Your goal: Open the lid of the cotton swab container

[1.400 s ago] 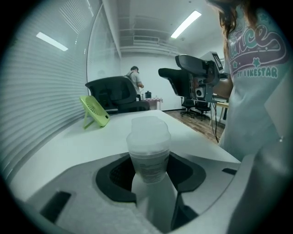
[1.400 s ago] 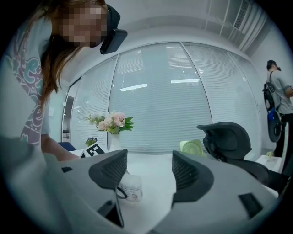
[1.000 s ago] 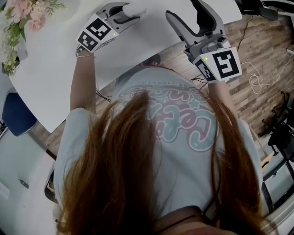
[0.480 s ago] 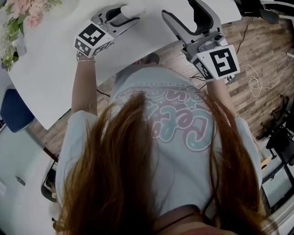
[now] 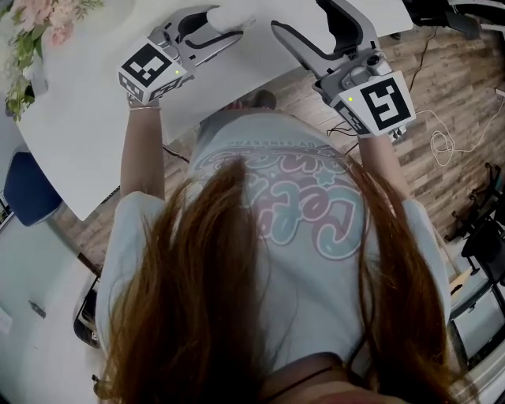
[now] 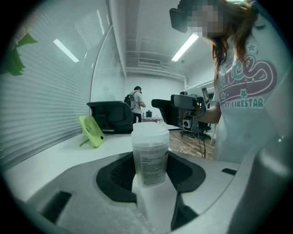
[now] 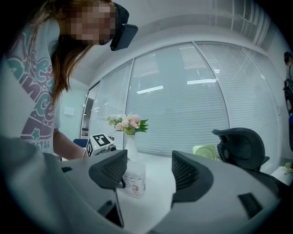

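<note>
Left gripper (image 6: 150, 176) is clamped on the cotton swab container (image 6: 150, 157): both dark pads press its clear sides and it stands upright, lid (image 6: 150, 134) on top and shut. From the head view the container (image 5: 230, 14) shows as a pale shape at that gripper's (image 5: 215, 25) tips, at the far side of the white table (image 5: 79, 118). Right gripper (image 7: 149, 170) hangs with its jaws wide apart, nothing between them; the container (image 7: 132, 180) sits just beyond its left jaw, untouched. Pink flowers (image 7: 129, 123) stand behind, with a green fan (image 6: 91, 131) and a black office chair (image 7: 240, 141) farther off. Slatted blinds line the walls, and the floor (image 5: 442, 102) is wood plank.
</note>
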Demonstrator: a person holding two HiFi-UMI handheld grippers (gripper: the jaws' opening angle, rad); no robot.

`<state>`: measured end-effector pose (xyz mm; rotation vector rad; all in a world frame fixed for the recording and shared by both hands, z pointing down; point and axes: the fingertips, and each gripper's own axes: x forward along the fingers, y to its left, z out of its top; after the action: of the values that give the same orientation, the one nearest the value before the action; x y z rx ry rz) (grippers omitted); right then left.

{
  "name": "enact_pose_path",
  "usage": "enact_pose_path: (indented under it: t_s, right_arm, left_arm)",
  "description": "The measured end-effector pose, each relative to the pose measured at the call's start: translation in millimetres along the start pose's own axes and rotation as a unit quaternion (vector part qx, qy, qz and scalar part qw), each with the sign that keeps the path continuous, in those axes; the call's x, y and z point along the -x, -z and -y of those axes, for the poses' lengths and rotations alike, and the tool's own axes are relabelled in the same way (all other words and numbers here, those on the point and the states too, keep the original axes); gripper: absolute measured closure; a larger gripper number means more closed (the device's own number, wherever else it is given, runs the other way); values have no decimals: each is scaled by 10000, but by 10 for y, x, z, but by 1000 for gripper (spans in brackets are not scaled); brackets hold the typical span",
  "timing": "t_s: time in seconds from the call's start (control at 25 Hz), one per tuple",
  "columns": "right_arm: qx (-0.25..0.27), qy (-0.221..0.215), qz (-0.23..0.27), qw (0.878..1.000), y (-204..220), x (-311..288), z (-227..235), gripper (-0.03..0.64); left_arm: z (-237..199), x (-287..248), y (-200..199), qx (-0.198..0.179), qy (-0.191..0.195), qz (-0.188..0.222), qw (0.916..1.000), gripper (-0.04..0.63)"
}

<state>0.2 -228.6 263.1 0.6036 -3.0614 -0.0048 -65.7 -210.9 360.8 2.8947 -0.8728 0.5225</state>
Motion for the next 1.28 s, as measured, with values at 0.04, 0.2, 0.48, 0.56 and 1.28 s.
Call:
enact_pose_path:
  t_s: [0.04,0.2,0.48,0.56,1.28]
  right_arm:
    - [28,-57,13,10000,-12,9,-13,319]
    - [130,-275,58,9995,-77,50,-24,319]
    - [525,-911,169,9943,-208,57,-227,319]
    - [763,-1097,160,9909,-226,55,-322,319]
    - [1151,-2488,-83,9616,-240,-6,-672,339]
  left_arm:
    - [30,2,-43,-46,44,14,10000,405]
    - [141,-18,-194,-197,237,15,9995,405]
    - [377,-30,-441,-423,602,123,9972,405]
    - [430,-22,-500,-509,677,149,9963,405]
    - [696,29,-813,-793,1523,125,9851,405]
